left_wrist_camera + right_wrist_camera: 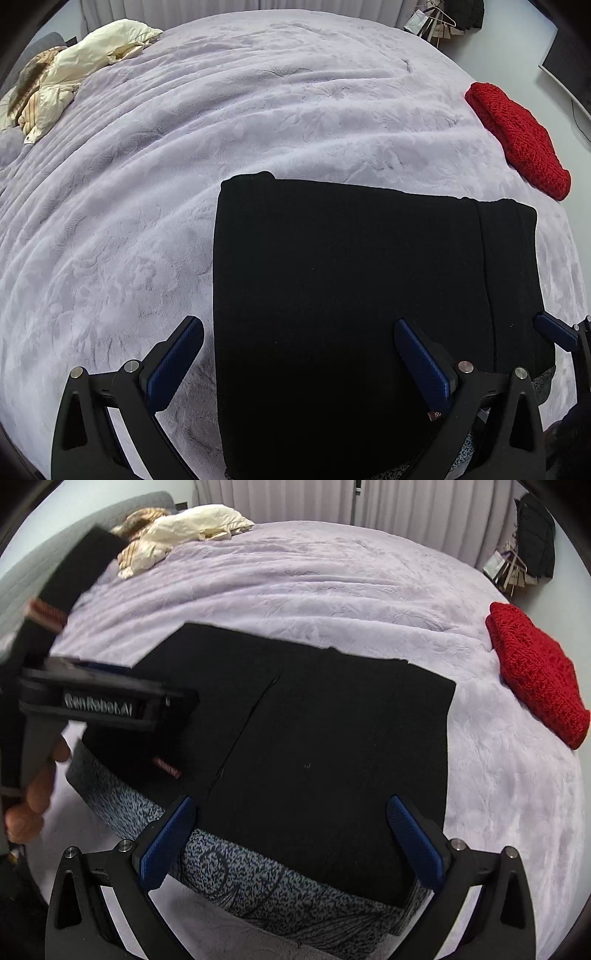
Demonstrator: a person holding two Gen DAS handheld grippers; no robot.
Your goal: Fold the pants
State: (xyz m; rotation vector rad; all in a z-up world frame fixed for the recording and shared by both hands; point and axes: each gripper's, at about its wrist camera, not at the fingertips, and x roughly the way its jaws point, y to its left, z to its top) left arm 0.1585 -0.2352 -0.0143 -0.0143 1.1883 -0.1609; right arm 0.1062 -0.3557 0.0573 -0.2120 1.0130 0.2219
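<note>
Your left hand-held gripper (299, 354) hangs spread wide over the folded black pants (351, 295), gripping nothing. Your right hand-held gripper (291, 830) is likewise wide apart and empty above them. Pants lie flat at the bed's (258, 110) near edge, speckled waistband (258, 878) nearest. Red knit (539, 672) sits at the right edge; cream bedding (192, 528) at the far left corner.

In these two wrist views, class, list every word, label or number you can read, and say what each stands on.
"GenRobot.AI": raised lettering on the body of the left gripper, seen in the right wrist view; slightly blurred.
Small red tag on the black pants: its print is too blurred to read.
The same tag beside the left gripper's finger: only cut-off letters show, not readable.
</note>
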